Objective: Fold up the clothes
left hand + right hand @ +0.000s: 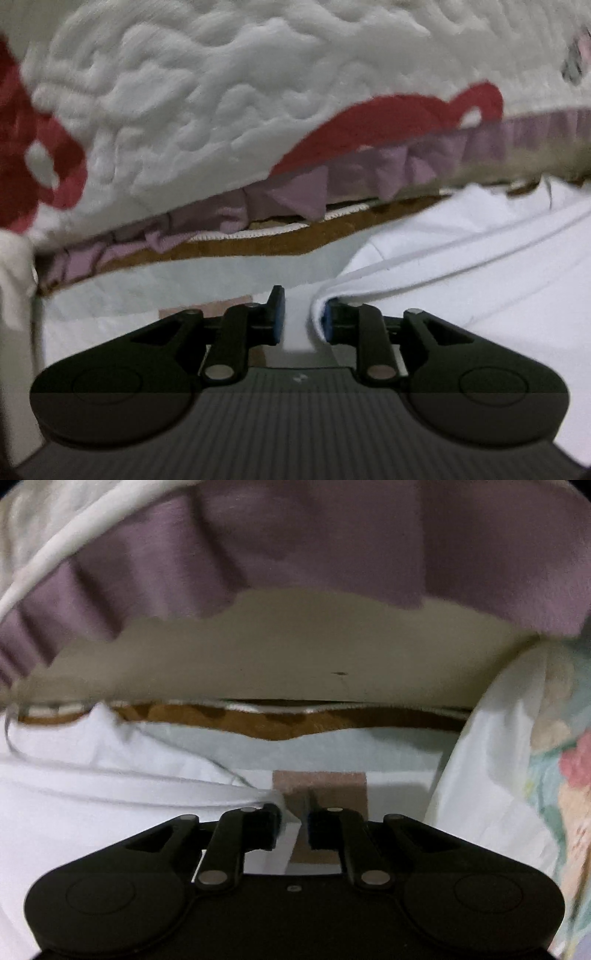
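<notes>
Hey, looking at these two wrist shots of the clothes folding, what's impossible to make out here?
- White garment: its full shape; the left wrist view cuts it at the right edge, and the left gripper body covers its lower part.
- Right gripper: whether it pinches the garment's hem; its fingers hide the contact.
- Quilted bedding: its red pattern is blurred and cut off in the left wrist view.
- Floral fabric: smeared at the right wrist view's edge.

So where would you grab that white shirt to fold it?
By its thick hemmed edge. The white shirt lies flat, so only that rolled rim gives fingers something to pinch. The left gripper meets it from the shirt's left side, jaws astride the rim; the right gripper comes from the opposite side.
</notes>
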The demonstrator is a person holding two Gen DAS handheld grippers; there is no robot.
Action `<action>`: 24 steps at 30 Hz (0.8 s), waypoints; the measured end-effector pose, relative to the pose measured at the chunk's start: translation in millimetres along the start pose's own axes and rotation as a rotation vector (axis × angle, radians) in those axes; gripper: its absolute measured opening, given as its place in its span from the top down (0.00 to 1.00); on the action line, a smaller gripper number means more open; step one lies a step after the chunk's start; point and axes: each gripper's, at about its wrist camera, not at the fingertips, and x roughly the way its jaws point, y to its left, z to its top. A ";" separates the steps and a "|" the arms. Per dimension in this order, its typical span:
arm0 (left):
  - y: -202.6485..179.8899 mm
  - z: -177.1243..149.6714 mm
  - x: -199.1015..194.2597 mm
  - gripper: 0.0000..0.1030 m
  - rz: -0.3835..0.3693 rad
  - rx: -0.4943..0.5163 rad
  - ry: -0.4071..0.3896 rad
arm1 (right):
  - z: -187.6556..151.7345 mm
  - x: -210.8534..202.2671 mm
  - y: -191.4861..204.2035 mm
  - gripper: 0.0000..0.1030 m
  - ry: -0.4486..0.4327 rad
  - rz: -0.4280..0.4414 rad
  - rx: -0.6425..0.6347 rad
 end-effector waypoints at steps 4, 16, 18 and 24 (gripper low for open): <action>3.3 1.6 -16.3 0.61 -0.024 0.016 -0.037 | -1.3 -4.4 -25.0 0.70 0.035 0.195 0.228; -25.5 -32.7 -89.0 0.42 -0.175 0.191 -0.265 | -69.2 -59.9 -28.4 0.53 -0.392 0.359 0.230; -43.6 -48.3 -82.6 0.42 -0.253 0.272 -0.218 | -88.7 -66.6 3.2 0.53 -0.387 0.350 0.036; -96.3 -65.7 -41.4 0.42 -0.253 0.398 -0.133 | -119.4 -51.7 71.8 0.54 -0.277 0.292 -0.273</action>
